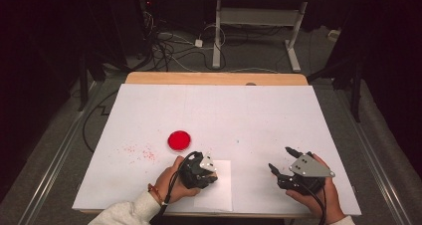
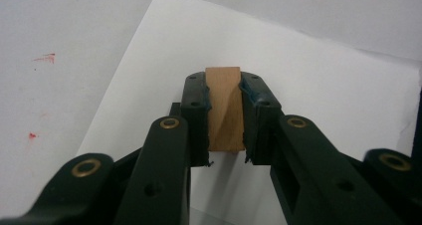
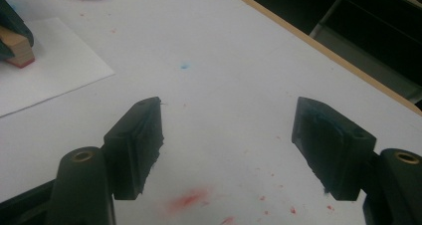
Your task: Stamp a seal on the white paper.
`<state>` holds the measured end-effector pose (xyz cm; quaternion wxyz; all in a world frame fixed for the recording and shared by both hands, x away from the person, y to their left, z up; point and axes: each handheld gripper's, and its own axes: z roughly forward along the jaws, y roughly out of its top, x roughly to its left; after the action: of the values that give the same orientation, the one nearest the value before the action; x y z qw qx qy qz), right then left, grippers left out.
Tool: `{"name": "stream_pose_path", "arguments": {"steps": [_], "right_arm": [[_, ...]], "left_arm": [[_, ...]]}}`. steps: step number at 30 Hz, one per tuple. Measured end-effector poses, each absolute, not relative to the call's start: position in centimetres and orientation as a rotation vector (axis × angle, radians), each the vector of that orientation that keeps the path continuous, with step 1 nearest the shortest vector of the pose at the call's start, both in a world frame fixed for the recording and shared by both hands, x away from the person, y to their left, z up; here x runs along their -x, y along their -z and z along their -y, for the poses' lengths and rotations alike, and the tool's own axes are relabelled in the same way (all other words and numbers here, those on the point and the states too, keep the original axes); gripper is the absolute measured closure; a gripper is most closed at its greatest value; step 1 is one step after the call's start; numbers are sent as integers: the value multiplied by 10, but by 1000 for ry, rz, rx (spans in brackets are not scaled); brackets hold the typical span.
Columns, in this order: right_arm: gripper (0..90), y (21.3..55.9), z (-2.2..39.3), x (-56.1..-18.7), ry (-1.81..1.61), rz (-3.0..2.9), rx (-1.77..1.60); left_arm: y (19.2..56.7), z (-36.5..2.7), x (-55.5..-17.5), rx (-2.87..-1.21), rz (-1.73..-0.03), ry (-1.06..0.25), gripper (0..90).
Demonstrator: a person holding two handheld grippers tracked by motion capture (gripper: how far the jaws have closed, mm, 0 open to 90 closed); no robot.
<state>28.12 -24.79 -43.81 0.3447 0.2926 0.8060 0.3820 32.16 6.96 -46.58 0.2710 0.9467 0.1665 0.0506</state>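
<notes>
Holding a small light-brown wooden block (image 2: 225, 110) between its closed jaws, the left tool (image 1: 200, 169) stands over the white sheet of paper (image 1: 219, 187) at the near edge of the white tabletop (image 1: 259, 115). The block's long axis runs along the jaws, and its red-stained lower face (image 3: 21, 62) is just above the paper or touching it; I cannot tell which. The round red ink dish (image 1: 179, 140) lies just beyond the left tool. The right tool (image 1: 283, 163) waits well apart with wide, empty jaws, and nothing stands between block and paper.
</notes>
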Motion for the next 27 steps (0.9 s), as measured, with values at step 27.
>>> {"name": "stream_pose_path", "arguments": {"steps": [27], "right_arm": [[283,437,251,-281,-994,-2090,-758]], "left_arm": [[444,-74,-322,-2483,-430,-149,736]]}}
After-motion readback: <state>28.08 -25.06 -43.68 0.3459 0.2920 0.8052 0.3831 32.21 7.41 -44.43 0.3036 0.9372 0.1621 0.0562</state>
